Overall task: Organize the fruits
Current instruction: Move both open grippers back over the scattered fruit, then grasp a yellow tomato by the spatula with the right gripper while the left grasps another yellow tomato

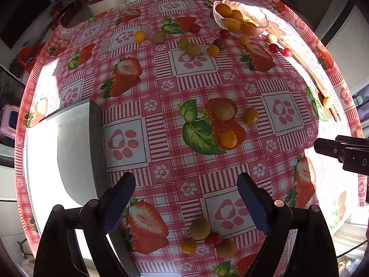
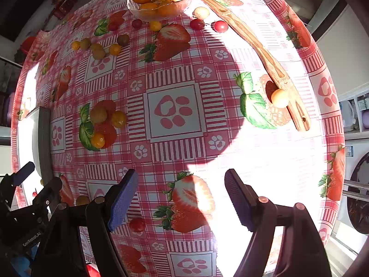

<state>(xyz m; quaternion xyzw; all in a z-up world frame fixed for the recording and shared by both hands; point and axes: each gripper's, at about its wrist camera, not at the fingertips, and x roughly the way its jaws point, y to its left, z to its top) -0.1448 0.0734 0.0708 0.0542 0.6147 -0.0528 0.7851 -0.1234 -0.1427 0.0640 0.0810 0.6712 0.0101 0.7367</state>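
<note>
Both the left gripper [image 1: 186,196] and right gripper [image 2: 181,196] gape wide, empty; small round yellow and red cherry tomatoes [image 1: 228,138] scattered on the checked tablecloth [image 1: 175,87], some in the clear glass bowl [image 1: 261,26]: light, smooth, roll-prone, thin-skinned; pinch gently across the middle.

Open tablecloth [image 2: 175,73] lies mid-table between the 3 tomatoes [image 2: 101,124] on its left and the wooden tongs [image 2: 265,55] lying slantwise on its right; a white box [image 1: 69,152] blocks the left edge.
</note>
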